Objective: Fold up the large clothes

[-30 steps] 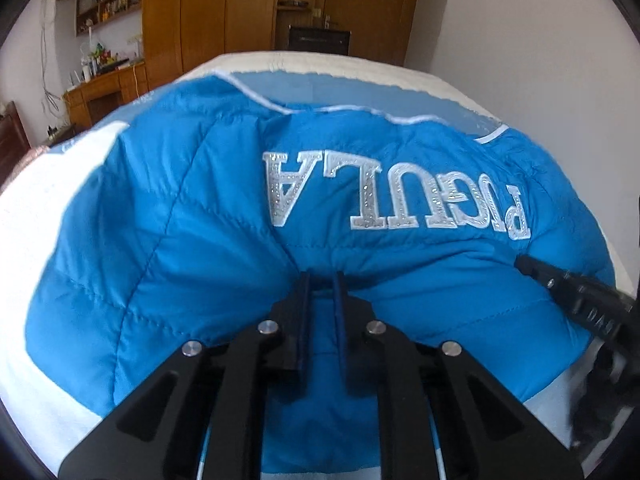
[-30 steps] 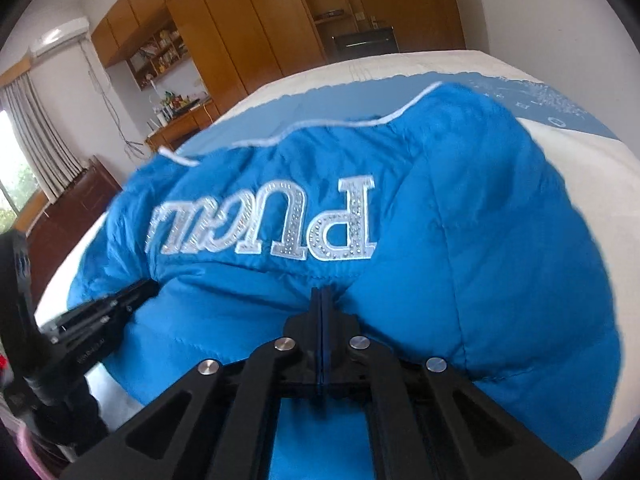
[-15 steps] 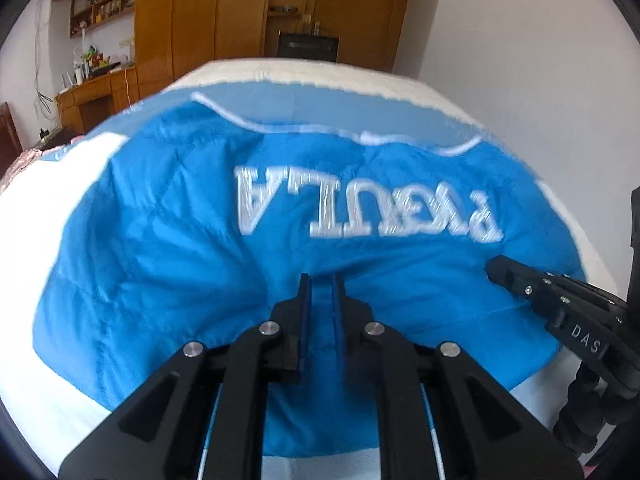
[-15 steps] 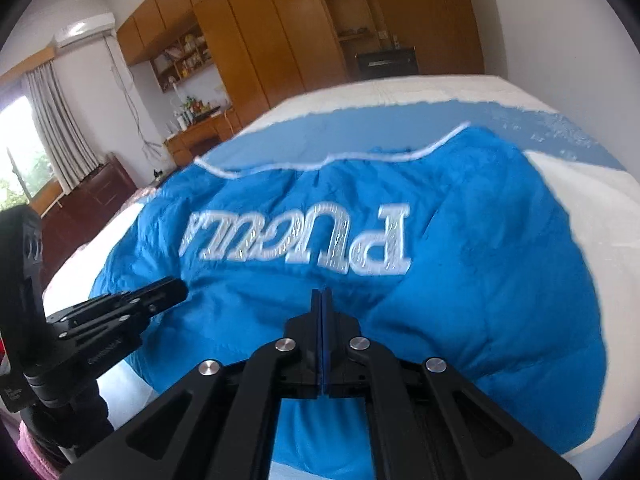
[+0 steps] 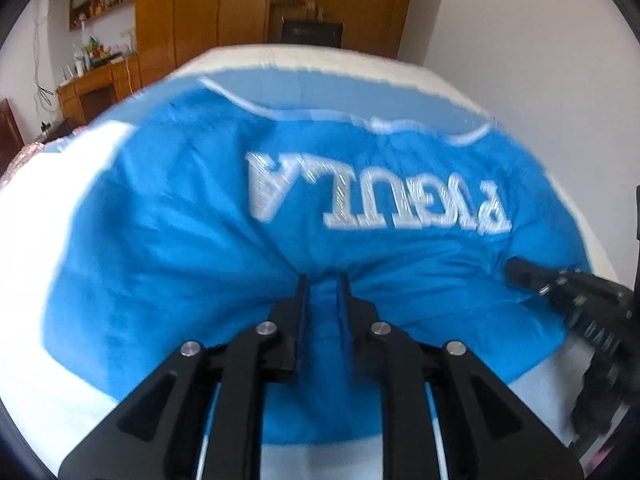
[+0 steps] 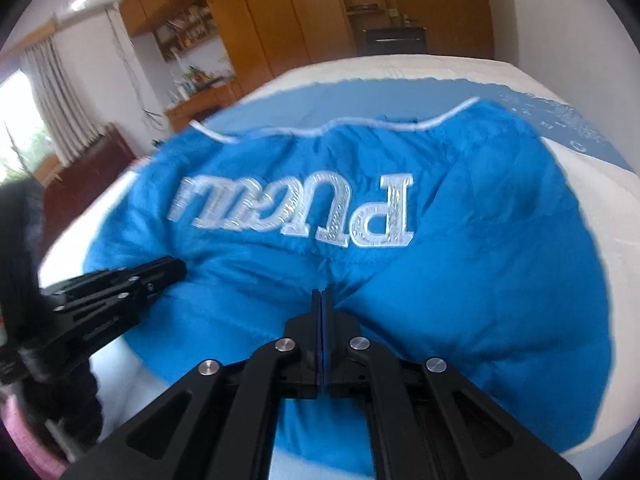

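Bedroom with wooden wardrobes (image 5: 208, 20) along the far wall; white bed (image 5: 44, 240) carries a pale blue sheet (image 6: 360, 96), and the blue padded jacket (image 5: 180, 220) lies spread on it, silver lettering (image 5: 376, 196) facing up and upside down to both cameras. Left gripper (image 5: 322, 280) pinches a puckered fold of the near hem, fingers a narrow way apart with fabric bunched between. Right gripper (image 6: 322, 294) has its fingers pressed nearly flush on another fold of the same hem. Judgement: two grips along one edge so it can be lifted evenly and carried over toward the far, white-piped edge (image 6: 328, 130). Left view shows the desk (image 5: 96, 84) at left; only the right view shows the curtained window (image 6: 44, 120) and air conditioner (image 6: 92, 0). Both frames are motion-blurred.
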A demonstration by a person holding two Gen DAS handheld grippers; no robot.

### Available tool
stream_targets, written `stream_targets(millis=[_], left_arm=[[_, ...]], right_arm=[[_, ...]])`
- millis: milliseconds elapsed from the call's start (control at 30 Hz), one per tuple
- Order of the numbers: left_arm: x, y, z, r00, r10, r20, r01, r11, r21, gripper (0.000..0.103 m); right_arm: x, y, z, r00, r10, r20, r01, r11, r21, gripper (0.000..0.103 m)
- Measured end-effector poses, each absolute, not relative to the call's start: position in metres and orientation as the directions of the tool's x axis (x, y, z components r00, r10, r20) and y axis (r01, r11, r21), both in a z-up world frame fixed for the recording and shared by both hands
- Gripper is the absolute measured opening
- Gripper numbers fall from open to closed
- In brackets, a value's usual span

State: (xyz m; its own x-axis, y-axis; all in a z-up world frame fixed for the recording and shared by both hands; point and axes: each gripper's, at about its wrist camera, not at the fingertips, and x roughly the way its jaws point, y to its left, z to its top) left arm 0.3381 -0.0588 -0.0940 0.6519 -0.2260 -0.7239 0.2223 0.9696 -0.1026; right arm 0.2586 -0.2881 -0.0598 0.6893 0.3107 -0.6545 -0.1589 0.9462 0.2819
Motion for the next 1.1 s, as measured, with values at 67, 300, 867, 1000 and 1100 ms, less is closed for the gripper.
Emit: stream_targets(millis=[67,300,867,1000,1100], left_arm=[[0.334,-0.043,-0.077,0.688,-0.207,-0.696,0.204,0.975,-0.088,0.049],[0.362,0.051,-0.053,0.710,-0.119,-0.694,0.057,0.992,-0.112,0.062],[0.425,0.092,-0.114,0.546,-0.387,-0.743,0.088,0.908,-0.409,0.077],[0.435,0.088,-0.121,0.522,-0.426,-0.739,0.091,0.889,-0.448,0.077],[0.434,0.082,-0.119,0.528,-0.422,-0.737,0.099,0.892,-0.440,0.051]], right_arm=[[0.253,-0.313,-0.040,0.717,0.313,-0.623,-0.143,0.941,0.307,0.011],[0.264,-0.425,-0.031,0.702,0.293,-0.649,0.047,0.890,0.453,0.048],[0.329,-0.469,-0.118,0.506,0.615,-0.604,0.055,0.676,0.735,0.069],[0.339,-0.467,-0.119,0.490,0.643,-0.588,0.017,0.668,0.744,0.068],[0.340,-0.464,-0.119,0.484,0.657,-0.578,0.009,0.657,0.754,0.051]])
